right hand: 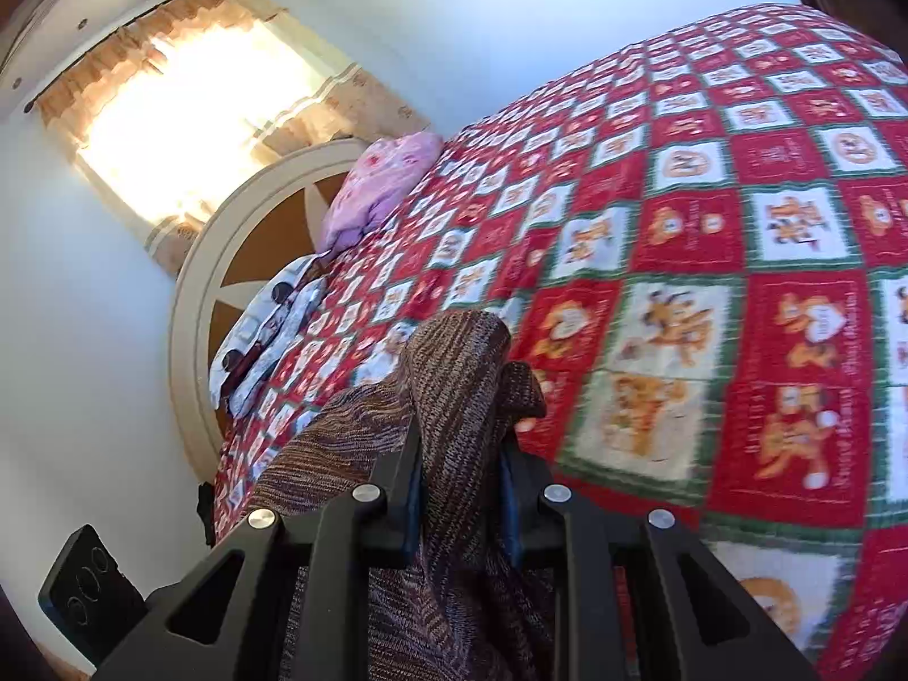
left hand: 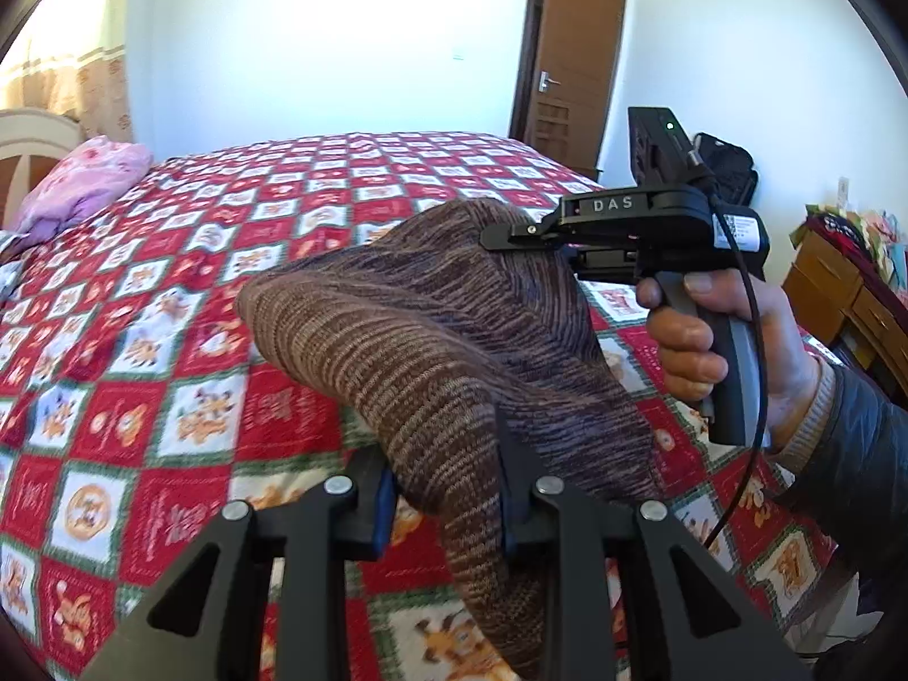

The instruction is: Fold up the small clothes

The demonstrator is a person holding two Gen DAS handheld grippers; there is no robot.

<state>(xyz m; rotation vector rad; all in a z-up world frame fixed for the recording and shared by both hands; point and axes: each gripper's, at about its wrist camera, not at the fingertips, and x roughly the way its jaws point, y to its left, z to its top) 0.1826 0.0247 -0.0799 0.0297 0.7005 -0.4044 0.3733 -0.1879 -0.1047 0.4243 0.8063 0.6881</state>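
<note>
A brown striped knit garment [left hand: 431,340] hangs in the air above the bed, stretched between both grippers. My left gripper [left hand: 445,494] is shut on one end of it, the cloth pinched between the blue pads. My right gripper [left hand: 499,241], held in a hand, is shut on the other end, farther away at the upper right. In the right wrist view the right gripper [right hand: 462,471] clamps a bunched fold of the same garment [right hand: 459,374], which drapes down to the left. Part of the left gripper's body [right hand: 85,584] shows at the lower left.
A bed with a red, white and green patchwork quilt [left hand: 170,295] lies below. Pink bedding [left hand: 85,181] and a blue-white pillow [right hand: 267,329] lie by the headboard [right hand: 193,295]. A brown door [left hand: 567,57], a black bag [left hand: 732,170] and a wooden dresser [left hand: 840,295] stand to the right.
</note>
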